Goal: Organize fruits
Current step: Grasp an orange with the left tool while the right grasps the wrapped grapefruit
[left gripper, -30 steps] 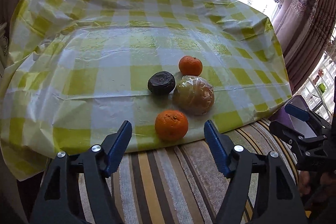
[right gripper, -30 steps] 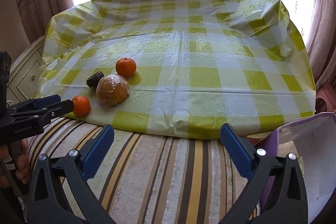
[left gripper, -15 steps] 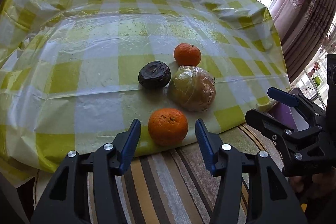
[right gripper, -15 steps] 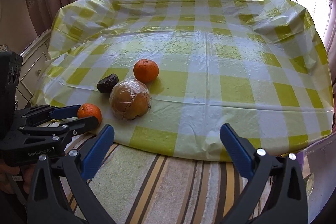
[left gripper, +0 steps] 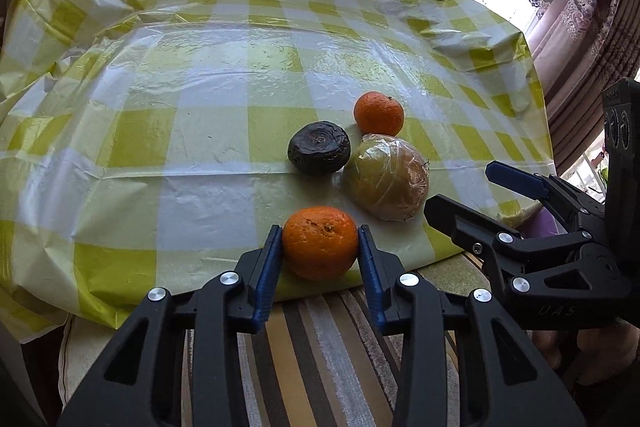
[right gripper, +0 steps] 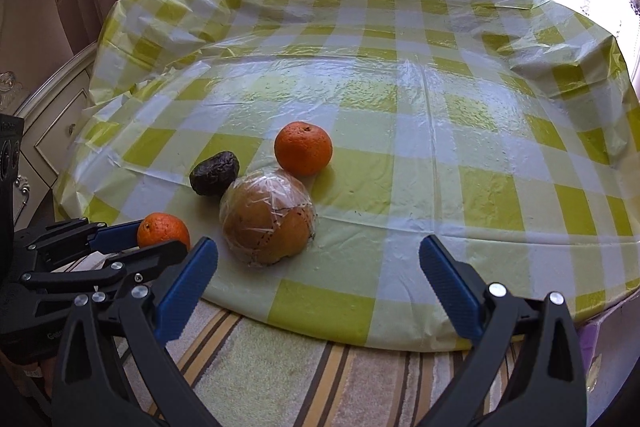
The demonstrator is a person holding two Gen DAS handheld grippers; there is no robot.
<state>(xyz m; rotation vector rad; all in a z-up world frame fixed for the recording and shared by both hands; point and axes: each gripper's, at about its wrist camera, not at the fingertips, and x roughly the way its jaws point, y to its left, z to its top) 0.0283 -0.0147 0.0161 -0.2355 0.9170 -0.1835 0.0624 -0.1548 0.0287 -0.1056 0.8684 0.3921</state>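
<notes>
The table (right gripper: 460, 163), under its yellow-and-white checked plastic cloth, carries all four fruits in one loose cluster near its front edge, toward the left front corner as the right wrist view shows it, and no bowl, tray or basket for them is in view, so where they are meant to go cannot be told. By my reading the sorting has barely begun: one fruit is gripped, none is yet placed anywhere new.

Largest is the wrapped fruit (right gripper: 269, 219), a yellow-brown ball in clear film, sitting just inside the front edge. Behind it, deeper on the table, rests the far orange (right gripper: 303, 147), just beside the wrap. To the left of the wrapped fruit lies the dark wrinkled fruit (right gripper: 215, 167), close against it (touching or not, I cannot tell).

The near orange (left gripper: 320, 242) sits right at the front edge, and the left gripper (left gripper: 320, 247) has clamped its blue pads on both sides of it; it looks not yet lifted off the cloth. The right gripper (right gripper: 318, 281) hangs with its jaws spread wide and nothing between them, aimed at the front edge just right of the wrapped fruit.

Three fruits remain untouched, and the gripped orange has yet to be carried off
</notes>
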